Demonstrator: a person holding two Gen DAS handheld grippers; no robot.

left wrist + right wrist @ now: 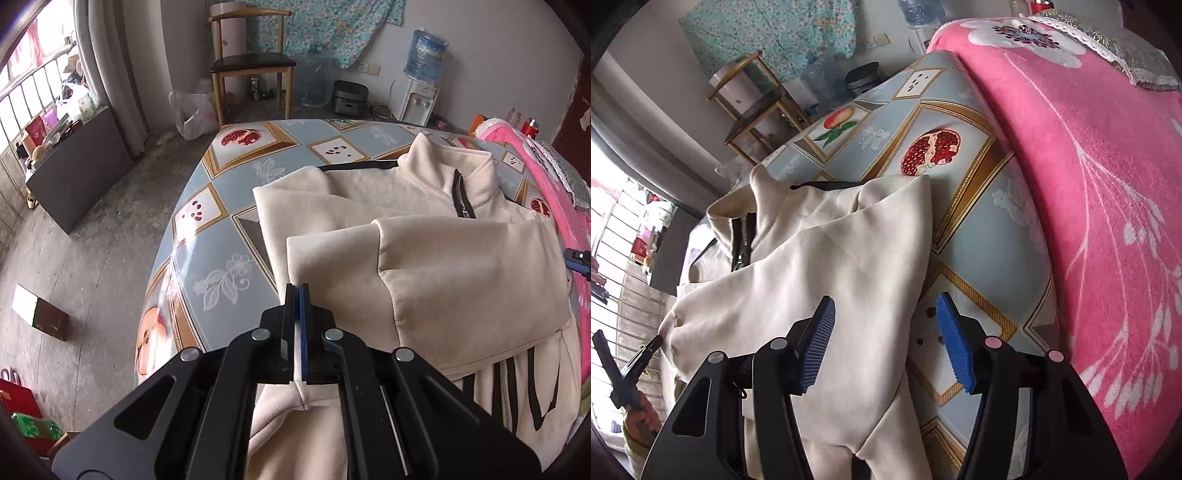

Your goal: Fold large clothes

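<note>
Cream zip-neck jacket (406,229) lay on the table (221,221) with the fruit-print cloth, collar toward 12 o'clock in the left wrist view. Both sleeves appeared already brought across the chest, one sleeve (461,273) lying over the front below the zipper (461,195); judged roughly halfway, with the hem end, striped black at 5 o'clock, not yet folded up toward the collar. Left gripper (298,295) had its jaws pressed together on a fold of the cream cloth at the sleeve edge, fabric showing between the blue pads. Right gripper (886,343) stood with jaws wide apart and nothing between them, its left pad (818,343) over the jacket's side edge, the right pad over bare tablecloth. In the right wrist view the garment's shoulder corner sat at 12 o'clock beside the pomegranate print. Pink blanket (1089,166) lay along the table's right side, at 3 o'clock, close to the jacket but apart from it; it may crowd the final fold. Beyond the table: wooden chair (251,66) at 12 o'clock, water dispenser (421,85) at 1 o'clock, plastic bag (192,114) on the floor at 11 o'clock. Table surface left of the jacket carried nothing
</note>
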